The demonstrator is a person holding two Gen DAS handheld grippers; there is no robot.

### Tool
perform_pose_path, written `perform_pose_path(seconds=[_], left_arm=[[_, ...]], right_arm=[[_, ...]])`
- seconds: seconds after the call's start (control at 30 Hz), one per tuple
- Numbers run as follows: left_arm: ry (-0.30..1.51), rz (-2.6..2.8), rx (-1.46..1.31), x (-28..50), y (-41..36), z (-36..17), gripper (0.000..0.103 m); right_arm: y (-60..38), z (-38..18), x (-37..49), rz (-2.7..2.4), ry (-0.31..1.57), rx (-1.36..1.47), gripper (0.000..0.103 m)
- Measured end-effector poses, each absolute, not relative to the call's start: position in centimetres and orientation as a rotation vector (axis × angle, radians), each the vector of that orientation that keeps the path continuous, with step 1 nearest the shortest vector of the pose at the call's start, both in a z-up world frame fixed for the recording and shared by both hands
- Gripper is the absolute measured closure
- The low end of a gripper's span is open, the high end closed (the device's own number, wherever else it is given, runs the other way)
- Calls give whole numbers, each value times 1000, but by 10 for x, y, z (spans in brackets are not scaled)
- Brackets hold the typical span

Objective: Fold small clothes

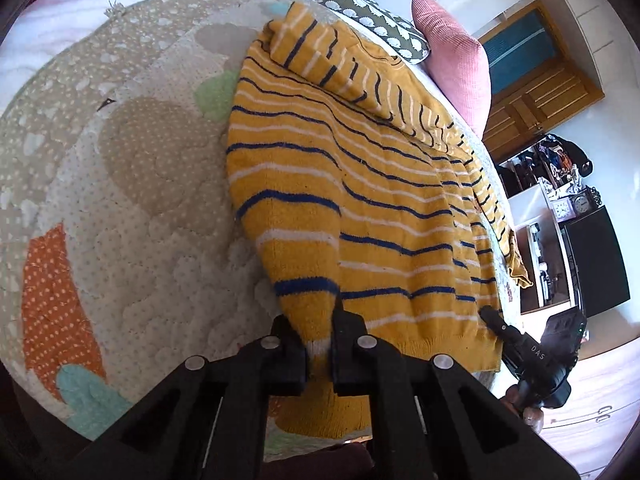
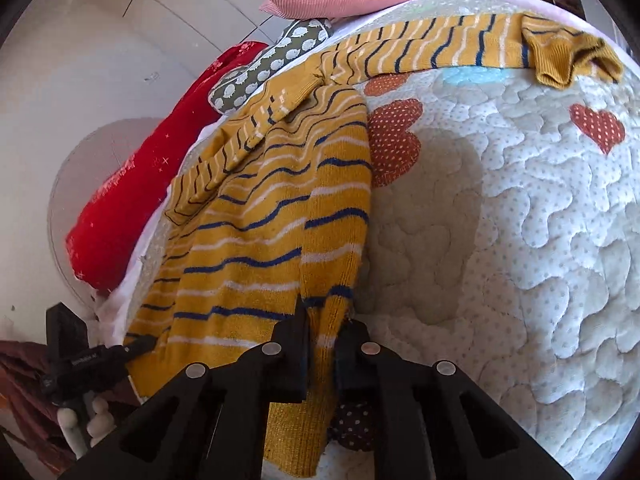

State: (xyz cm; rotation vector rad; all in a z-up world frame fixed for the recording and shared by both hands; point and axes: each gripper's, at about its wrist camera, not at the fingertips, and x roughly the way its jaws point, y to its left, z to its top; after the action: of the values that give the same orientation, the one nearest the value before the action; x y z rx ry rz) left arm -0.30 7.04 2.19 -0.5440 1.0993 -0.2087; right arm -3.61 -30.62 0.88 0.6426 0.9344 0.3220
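A small mustard sweater with navy and white stripes lies spread on a quilted cover over the bed, its hem nearest the cameras and one sleeve stretched out toward the far edge. The left tool is clamped narrow on one bottom corner of the knit, and the right tool is clamped narrow on the opposite bottom corner; cloth fills the gap between each pair of fingers.

The sweater looks light, thick and floppy, with a fuzzy surface that should grip well, not slide. It will sag and bunch between the two corners unless held taut. The ribbed hem corners are sound holds for carrying the bottom edge up toward the collar, which appears partly rumpled, though distortion makes that hard to judge.
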Motion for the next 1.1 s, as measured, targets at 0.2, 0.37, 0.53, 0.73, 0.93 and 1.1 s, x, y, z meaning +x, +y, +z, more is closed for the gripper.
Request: perform_pose_path(seconds=[0.2, 0.37, 0.53, 0.73, 0.93, 1.1], left_arm=[[1088, -198, -497, -28, 73, 35, 96], [1119, -208, -508, -42, 81, 26, 94], [1054, -228, -518, -58, 99, 42, 86], [937, -176, -342, -17, 103, 97, 66], [919, -217, -122, 134, 61, 126, 49], [991, -199, -33, 262, 32, 98, 49]], right_arm=[[-300, 15, -68, 345, 933, 648, 95], [-297, 10, -90, 338, 944, 606, 95], [-305, 15, -96, 315, 942, 601, 85], [-321, 34, -95, 186, 884, 526, 71], [-335, 35, -91, 134, 862, 539, 71], [-340, 24, -90, 103, 877, 520, 71]])
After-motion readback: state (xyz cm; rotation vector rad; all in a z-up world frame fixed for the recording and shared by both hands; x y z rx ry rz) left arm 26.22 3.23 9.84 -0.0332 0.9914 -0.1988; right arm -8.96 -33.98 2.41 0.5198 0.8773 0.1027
